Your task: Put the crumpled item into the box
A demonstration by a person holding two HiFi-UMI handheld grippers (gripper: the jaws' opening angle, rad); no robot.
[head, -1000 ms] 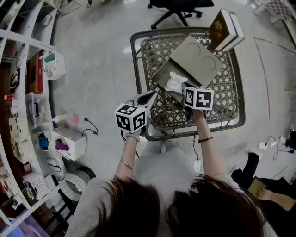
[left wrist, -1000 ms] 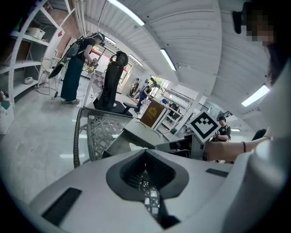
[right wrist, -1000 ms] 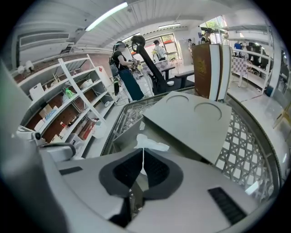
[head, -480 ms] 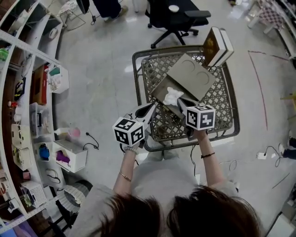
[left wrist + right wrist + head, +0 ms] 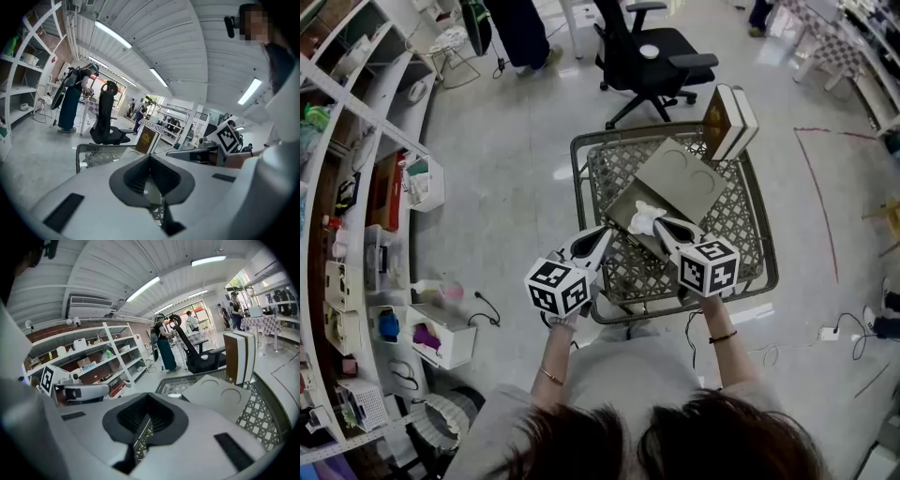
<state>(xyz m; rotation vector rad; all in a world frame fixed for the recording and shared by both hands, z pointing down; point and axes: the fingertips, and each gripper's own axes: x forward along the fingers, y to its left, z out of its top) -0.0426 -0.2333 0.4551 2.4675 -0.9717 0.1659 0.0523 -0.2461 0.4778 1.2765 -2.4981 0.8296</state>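
Head view overhead; both gripper views share table [image 5: 739, 217].

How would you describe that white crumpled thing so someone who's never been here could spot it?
Find the metal lattice table beside the black office chair. On it lies a flat grey box with two round dents in its lid; the crumpled item sits at the box's near, open end. It is the only white, wrinkled thing on that table.

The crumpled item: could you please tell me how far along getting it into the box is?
Done: the white crumpled item appears to lie inside the open grey box on the mesh table. In hand: nothing; the left gripper and right gripper are both shut and empty. Left: perhaps only closing the lid.
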